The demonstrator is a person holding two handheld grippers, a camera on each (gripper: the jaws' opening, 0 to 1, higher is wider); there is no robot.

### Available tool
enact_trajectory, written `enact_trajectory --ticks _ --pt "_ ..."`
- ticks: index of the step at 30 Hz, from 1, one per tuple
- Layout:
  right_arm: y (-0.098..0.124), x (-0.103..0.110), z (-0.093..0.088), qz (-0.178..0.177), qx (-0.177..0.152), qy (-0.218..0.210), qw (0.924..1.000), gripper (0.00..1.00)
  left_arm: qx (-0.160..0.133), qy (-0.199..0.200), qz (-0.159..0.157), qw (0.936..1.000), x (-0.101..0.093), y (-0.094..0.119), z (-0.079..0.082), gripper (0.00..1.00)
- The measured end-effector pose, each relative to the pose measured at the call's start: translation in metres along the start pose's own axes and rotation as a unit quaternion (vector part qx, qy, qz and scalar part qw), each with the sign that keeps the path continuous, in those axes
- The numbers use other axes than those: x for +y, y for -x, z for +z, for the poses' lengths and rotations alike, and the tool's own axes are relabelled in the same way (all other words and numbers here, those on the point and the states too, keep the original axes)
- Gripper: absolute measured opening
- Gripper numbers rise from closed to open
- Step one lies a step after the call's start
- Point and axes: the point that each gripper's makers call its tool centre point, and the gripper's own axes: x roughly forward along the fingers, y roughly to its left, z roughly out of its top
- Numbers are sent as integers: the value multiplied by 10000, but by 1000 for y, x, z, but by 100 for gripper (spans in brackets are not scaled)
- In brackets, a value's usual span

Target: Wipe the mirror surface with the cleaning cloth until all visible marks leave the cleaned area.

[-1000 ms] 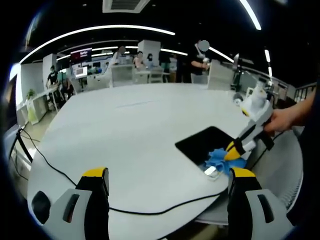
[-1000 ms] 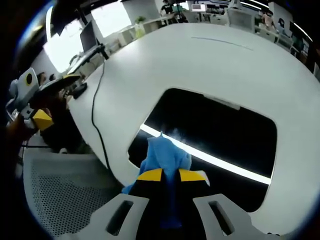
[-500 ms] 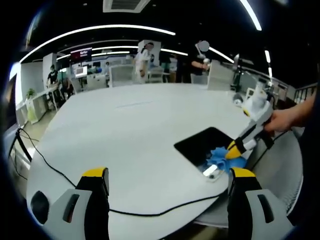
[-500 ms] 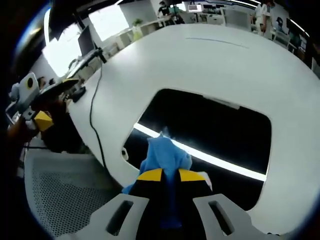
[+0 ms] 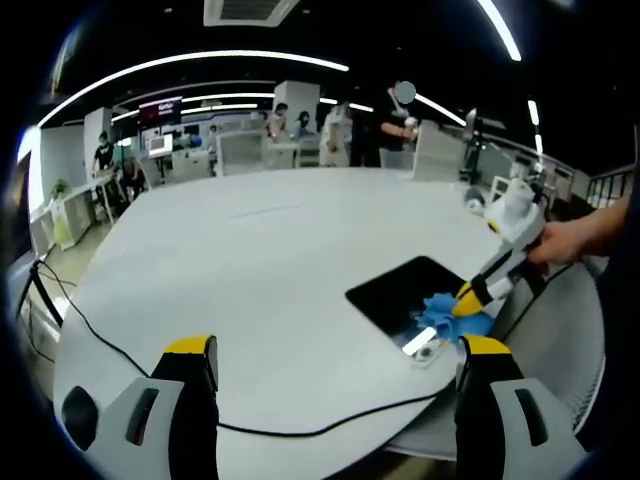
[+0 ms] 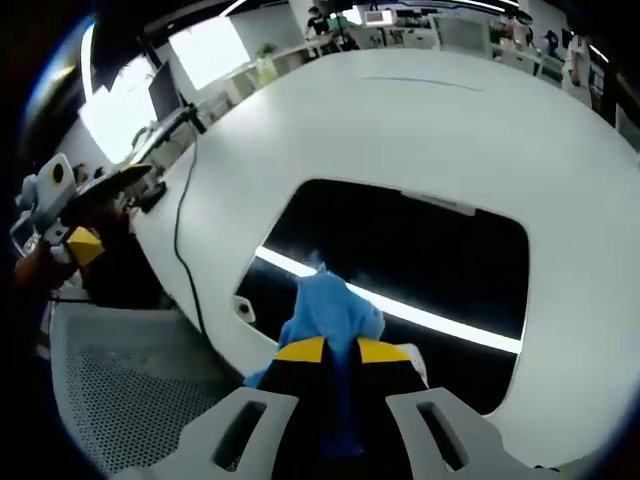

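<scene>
Left gripper view. The left gripper [image 5: 335,350] rises from the bottom edge with its two yellow-tipped jaws spread wide apart and nothing between them, above a large white table [image 5: 270,250]. A black cable [image 5: 130,360] trails over the table's near edge. The mirror [image 5: 405,295], a dark rounded rectangle, lies flat near the table's right-hand edge, its long axis running diagonally from lower right to upper left in this view. The right gripper [image 5: 470,300], held by a hand [image 5: 565,240] entering from the right, presses the blue cleaning cloth [image 5: 440,315] onto the mirror's near corner. People and desks stand in the office background.

Right gripper view. The right gripper [image 6: 340,350] has its jaws closed on the cleaning cloth [image 6: 330,310], which bunches forward from the yellow tips and rests on the mirror [image 6: 420,260] near its closer long edge. The mirror's long axis runs across this view from left to right; a bright ceiling light is reflected as a diagonal streak in it. The left gripper [image 6: 60,215] appears at the far left, beyond the table [image 6: 420,120] edge, beside a grey perforated surface [image 6: 130,390].
</scene>
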Motion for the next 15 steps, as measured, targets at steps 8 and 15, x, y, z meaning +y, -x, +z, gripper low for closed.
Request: enact_trajectory --ticks 8,15 --pt "-4 -3 5 -43 134 -52 9999 5 5 6 -2 10000 -1 -1 1 100" --pt "-8 -6 11 -100 131 6 9999 5 0 14 8 10000 1 -1 -1 100"
